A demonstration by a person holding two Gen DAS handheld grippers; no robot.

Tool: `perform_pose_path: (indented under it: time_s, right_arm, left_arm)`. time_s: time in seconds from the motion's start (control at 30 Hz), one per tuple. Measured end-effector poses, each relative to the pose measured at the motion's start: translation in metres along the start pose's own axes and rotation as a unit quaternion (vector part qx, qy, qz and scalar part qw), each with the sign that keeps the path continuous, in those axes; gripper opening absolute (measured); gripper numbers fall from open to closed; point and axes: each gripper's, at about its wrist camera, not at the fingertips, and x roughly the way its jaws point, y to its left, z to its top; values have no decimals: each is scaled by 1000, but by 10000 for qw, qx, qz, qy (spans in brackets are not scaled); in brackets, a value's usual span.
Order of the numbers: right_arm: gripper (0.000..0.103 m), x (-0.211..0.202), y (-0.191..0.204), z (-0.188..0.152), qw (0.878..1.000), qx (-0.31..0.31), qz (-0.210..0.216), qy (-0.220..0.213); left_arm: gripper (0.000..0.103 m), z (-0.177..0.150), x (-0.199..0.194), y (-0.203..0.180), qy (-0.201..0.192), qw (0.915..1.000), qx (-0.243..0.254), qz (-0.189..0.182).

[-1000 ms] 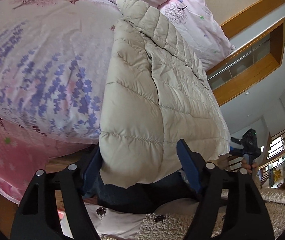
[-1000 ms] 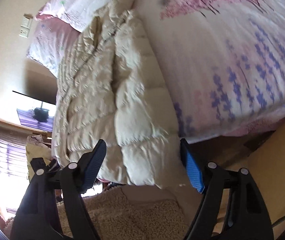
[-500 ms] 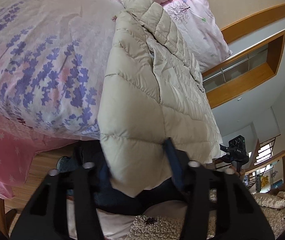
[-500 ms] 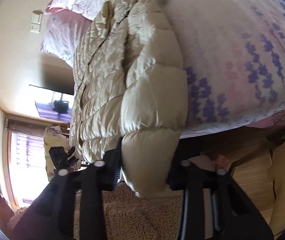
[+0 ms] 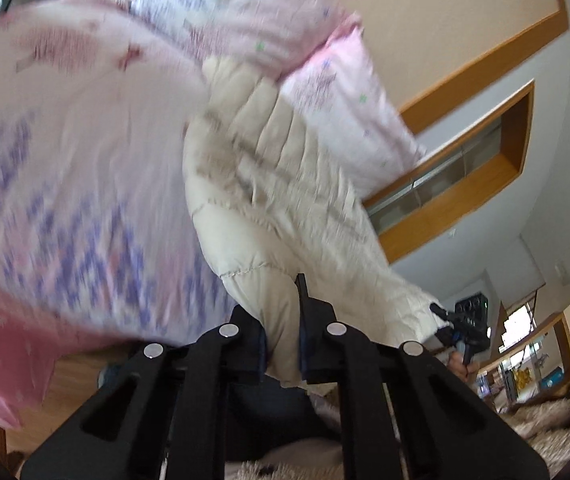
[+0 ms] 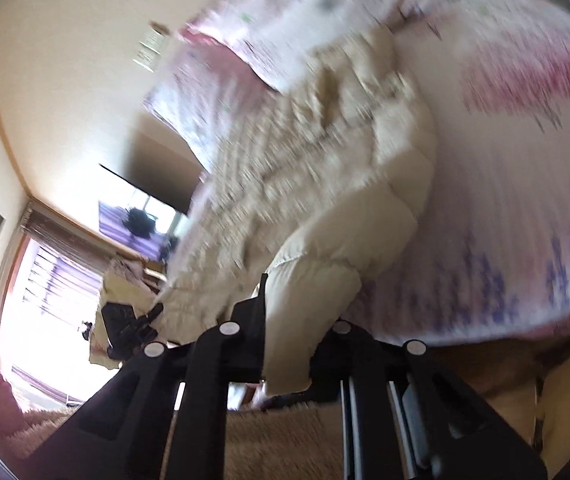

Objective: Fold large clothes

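A cream quilted puffer jacket (image 5: 285, 200) lies lengthwise on the bed, its collar toward the pillows. My left gripper (image 5: 283, 320) pinches one corner of the near hem, its jaws still closing with the fabric squeezed between the pads. In the right wrist view the same jacket (image 6: 325, 200) runs up the bed, and my right gripper (image 6: 297, 312) clamps the other hem corner, jaws also closing on the padding. Each view shows the opposite gripper at the far corner: the right one (image 5: 457, 328) and the left one (image 6: 133, 324). Both pictures are motion-blurred.
The jacket rests on a pink and white floral duvet (image 5: 65, 180) with pillows (image 5: 325, 80) at the head. A shaggy beige rug (image 6: 285, 440) lies below the grippers. A bright window (image 6: 45, 280) and a wall screen (image 6: 141, 216) stand beyond the bed's side.
Both grippers went from wide open around the hem to pinched on it. Both rose, lifting the hem off the bed edge, and the views tilted upward.
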Motion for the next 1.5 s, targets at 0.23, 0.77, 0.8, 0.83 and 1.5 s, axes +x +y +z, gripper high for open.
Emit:
perform_pose_path:
  time_s: [0.23, 0.77, 0.8, 0.83, 1.5]
  right_arm:
    - [13, -19, 31, 10, 9958, -488, 371, -673]
    - [13, -27, 75, 83, 9742, -1233, 113, -1888]
    - [13, -22, 78, 90, 9725, -1271, 33, -1951]
    - [13, -17, 79, 98, 9713, -1290, -34, -1997]
    - [13, 155, 0, 266, 9713, 105, -1932, -1385]
  left_arm:
    - [10, 14, -34, -25, -658, 9969, 303, -317]
    - [10, 96, -25, -59, -1455, 9868, 668, -242]
    - [10, 106, -18, -59, -1483, 9866, 655, -185]
    - [10, 113, -13, -59, -1499, 9865, 648, -146]
    - [10, 249, 164, -8, -890, 9923, -66, 863]
